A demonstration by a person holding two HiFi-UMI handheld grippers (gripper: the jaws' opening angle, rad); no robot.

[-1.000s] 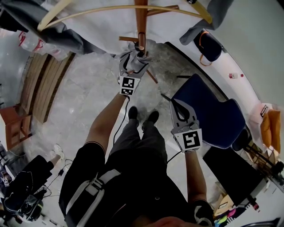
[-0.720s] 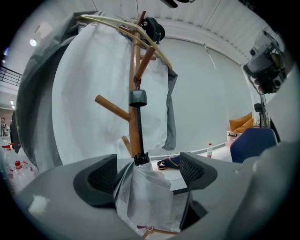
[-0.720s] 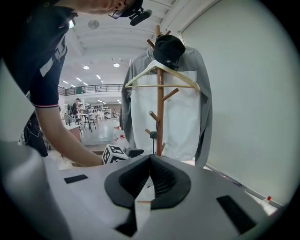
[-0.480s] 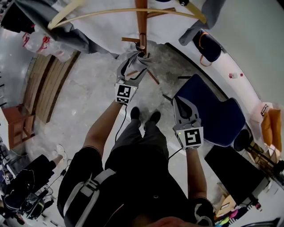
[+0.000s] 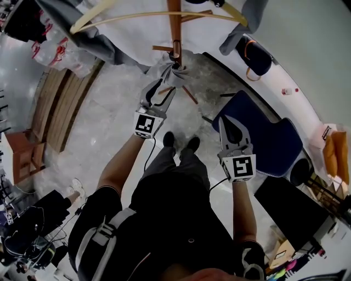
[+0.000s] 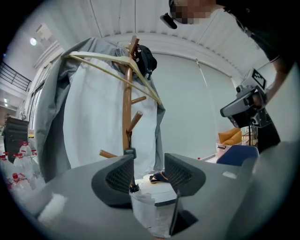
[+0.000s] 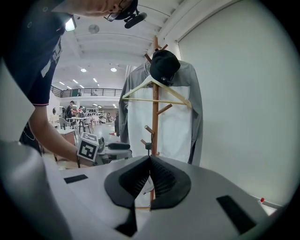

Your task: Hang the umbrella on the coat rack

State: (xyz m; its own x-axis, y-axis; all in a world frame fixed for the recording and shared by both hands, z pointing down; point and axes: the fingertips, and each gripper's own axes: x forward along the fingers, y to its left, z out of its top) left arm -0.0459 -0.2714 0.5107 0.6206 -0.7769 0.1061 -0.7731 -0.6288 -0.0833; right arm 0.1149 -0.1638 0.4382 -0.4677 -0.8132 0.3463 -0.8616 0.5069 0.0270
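Wooden and upright, the coat rack stood at the top of the head view. The pale grey umbrella hung folded against its pole, just under a short peg and above the mottled floor. The left tongs sat near the umbrella, tips pointing toward it. The right tongs were well apart to the right, over a blue chair. A wooden hanger carrying a grey garment arced across the top.

In the left gripper view we saw the left tongs with jaws about half apart, having just been closing. The umbrella showed low in the gap between them, its dark top end beside the left jaw. The ribbed pads had clear space between them and pressed on nothing. Whether the fabric brushed the left jaw we could not quite tell. Beyond stood the coat rack with a black cap on top.

In the right gripper view the right tongs had their jaws closed together on nothing. Past them the coat rack rose with the cap and the garment on its hanger.
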